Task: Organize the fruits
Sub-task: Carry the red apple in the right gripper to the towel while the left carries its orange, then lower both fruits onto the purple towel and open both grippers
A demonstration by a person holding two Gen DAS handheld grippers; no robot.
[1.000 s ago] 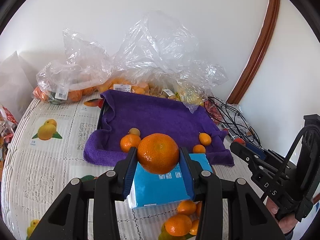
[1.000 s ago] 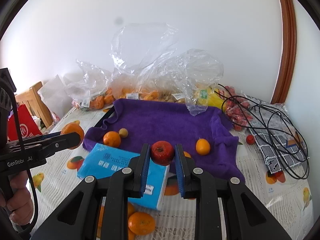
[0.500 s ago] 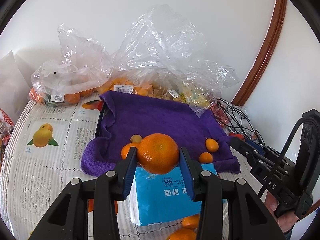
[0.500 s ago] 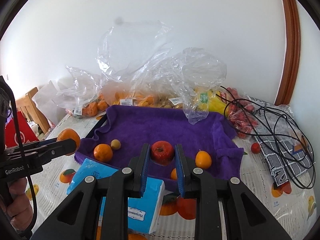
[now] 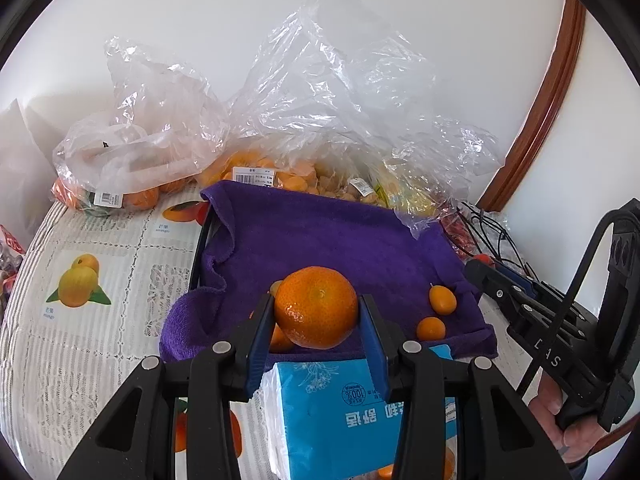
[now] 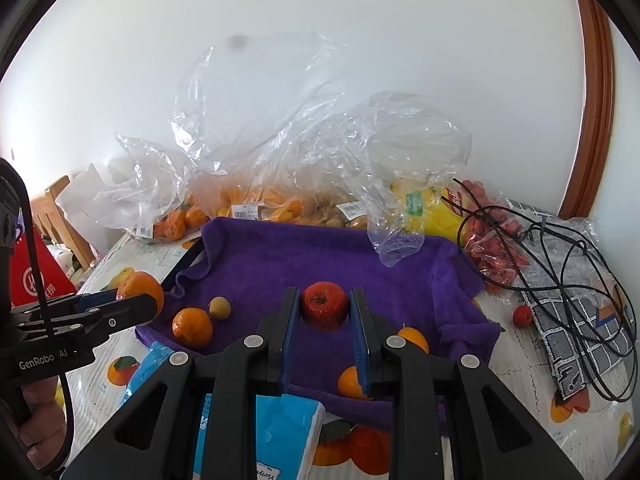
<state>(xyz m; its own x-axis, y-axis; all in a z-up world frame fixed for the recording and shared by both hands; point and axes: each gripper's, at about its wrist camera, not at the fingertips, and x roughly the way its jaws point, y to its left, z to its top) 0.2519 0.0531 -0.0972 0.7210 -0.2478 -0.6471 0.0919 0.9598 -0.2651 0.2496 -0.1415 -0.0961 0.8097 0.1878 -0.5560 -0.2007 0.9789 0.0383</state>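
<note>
My left gripper [image 5: 316,316] is shut on a large orange mandarin [image 5: 316,307], held just above the near edge of the purple towel [image 5: 320,240]. My right gripper [image 6: 325,312] is shut on a small red apple [image 6: 324,306] over the towel's [image 6: 320,256] near half. On the towel lie a mandarin [image 6: 192,327], a small pale fruit [image 6: 219,307] and two kumquats [image 5: 443,300] [image 5: 431,328]. From the right wrist view the left gripper [image 6: 132,300] with its mandarin [image 6: 140,290] shows at the left.
A blue tissue pack [image 5: 360,412] lies in front of the towel. Clear plastic bags of fruit [image 5: 256,176] line the wall behind. Black cables [image 6: 560,264] and a bag of red fruit [image 6: 492,248] lie at the right, with one loose red fruit [image 6: 523,316].
Both grippers have moved forward toward the purple towel with their fruit still held. The towel and bags look nearer; the tissue pack has slid down in both views.
</note>
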